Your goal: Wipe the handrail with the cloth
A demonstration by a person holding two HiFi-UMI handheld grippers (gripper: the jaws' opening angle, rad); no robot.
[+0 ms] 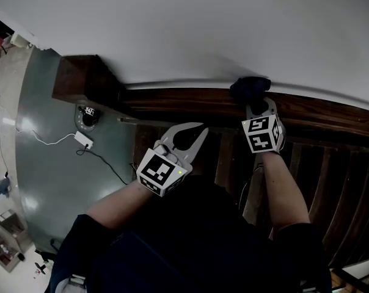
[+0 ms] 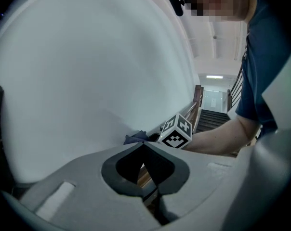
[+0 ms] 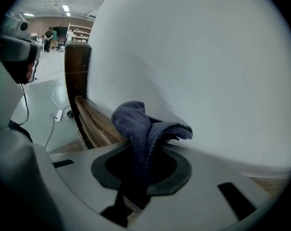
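Note:
A dark wooden handrail (image 1: 172,99) runs left to right under the white wall. My right gripper (image 1: 258,102) is shut on a dark blue cloth (image 1: 250,89), which is bunched on top of the rail against the wall. In the right gripper view the cloth (image 3: 136,121) rises from between the jaws of the right gripper (image 3: 146,146), with the handrail (image 3: 95,119) running away behind it. My left gripper (image 1: 202,127) hangs in front of the rail, left of the right one and apart from the wood. Its jaws meet at the tips on nothing (image 2: 144,144).
A square dark newel post (image 1: 87,81) ends the rail at the left. The white wall (image 1: 203,29) runs close behind the rail. Balusters (image 1: 349,188) stand below the rail at the right. On the grey floor lie a white cable with an adapter (image 1: 84,139) and a round device (image 1: 88,115).

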